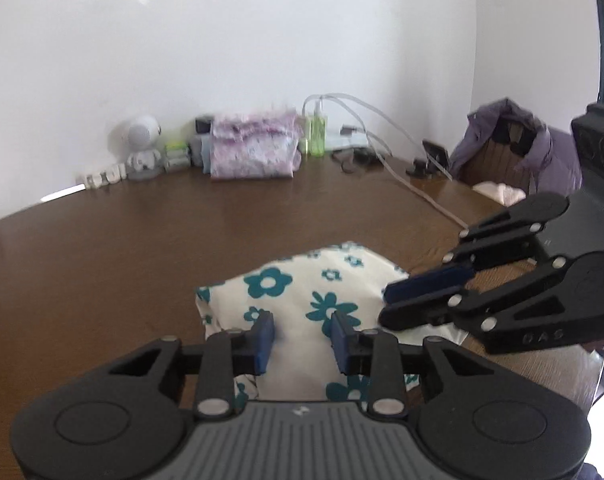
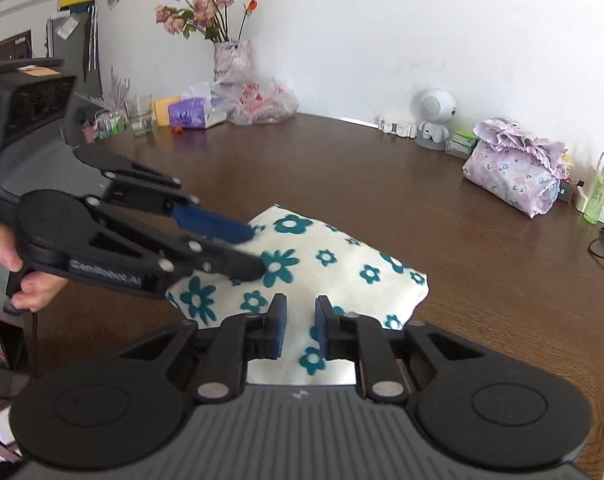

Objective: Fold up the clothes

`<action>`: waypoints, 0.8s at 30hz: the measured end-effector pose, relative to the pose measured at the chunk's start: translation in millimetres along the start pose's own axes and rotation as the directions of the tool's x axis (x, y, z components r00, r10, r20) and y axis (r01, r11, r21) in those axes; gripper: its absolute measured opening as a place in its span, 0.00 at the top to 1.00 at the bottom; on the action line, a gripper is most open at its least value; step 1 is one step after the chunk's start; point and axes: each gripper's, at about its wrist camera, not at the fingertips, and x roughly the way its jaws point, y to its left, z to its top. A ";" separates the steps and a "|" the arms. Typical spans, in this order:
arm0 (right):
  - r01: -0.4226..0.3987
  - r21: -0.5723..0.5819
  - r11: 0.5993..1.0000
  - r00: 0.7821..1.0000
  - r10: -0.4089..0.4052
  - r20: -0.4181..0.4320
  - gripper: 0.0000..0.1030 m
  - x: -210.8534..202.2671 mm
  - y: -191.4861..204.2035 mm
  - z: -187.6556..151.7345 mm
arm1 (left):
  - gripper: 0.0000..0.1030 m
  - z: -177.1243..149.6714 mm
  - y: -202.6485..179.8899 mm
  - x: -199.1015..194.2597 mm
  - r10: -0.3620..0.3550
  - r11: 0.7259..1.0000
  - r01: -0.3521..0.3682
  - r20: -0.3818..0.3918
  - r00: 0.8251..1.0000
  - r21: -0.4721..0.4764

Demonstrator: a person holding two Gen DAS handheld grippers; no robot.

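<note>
A folded cream cloth [image 2: 302,272] printed with teal flowers lies on the near part of the brown wooden desk [image 2: 382,184], directly ahead of both grippers. The left gripper [image 1: 302,340] hangs over the cloth's near edge, its blue-padded jaws parted with a clear gap between them and nothing pinched; the fabric shows through the gap but the pads do not press on it. In the right wrist view the same gripper reaches in from the left, its tips over the cloth's left part (whether they touch the fabric cannot be told). A hand [image 2: 30,280] grips its handle at the far left edge.

The right gripper [image 2: 300,330] also sits over the near edge of the cloth, its jaws standing a narrow way apart with only bare fabric seen between them, nothing clamped. In the left wrist view it enters from the right, its tips over the cloth's right edge.

Along the far edge of the desk, against the white wall, stand a small white robot figure [image 2: 434,120], a pink-and-lilac floral fabric pouch [image 2: 514,172] to its right, and a green bottle [image 2: 600,192] further right with white cables beside it. Far left are a vase of dried roses [image 2: 232,60], a purple tissue box [image 2: 190,114] and a drinking glass [image 2: 142,114]. A purple garment [image 1: 542,148] hangs over a chair at the far right in the left wrist view.
</note>
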 end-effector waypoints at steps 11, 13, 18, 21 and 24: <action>-0.078 -0.088 0.993 0.996 0.075 -0.044 0.37 -27.6 -9.5 -33.0 | 0.65 21.0 -6.3 -13.2 0.041 0.996 -0.044 0.042 0.998 0.072; -0.115 -0.104 0.988 0.993 0.111 -0.049 0.45 -22.7 -12.0 -36.3 | 0.60 33.1 -17.6 -7.1 -0.007 0.992 0.001 0.047 0.999 0.127; -0.158 -0.155 0.975 0.986 0.147 -0.078 0.78 -9.1 -20.1 -40.1 | 0.61 22.7 -41.2 29.5 -0.012 0.951 0.030 -0.061 0.998 0.308; -0.189 -0.207 0.960 0.981 0.173 -0.093 0.91 -9.7 -23.0 -43.2 | 0.61 20.6 -25.8 32.3 -0.055 0.972 0.074 -0.090 0.994 0.222; -0.211 -0.173 0.962 0.976 0.198 -0.090 1.00 -18.0 -35.6 -44.3 | 0.61 15.0 -25.1 31.2 -0.052 0.970 0.069 -0.077 0.996 0.234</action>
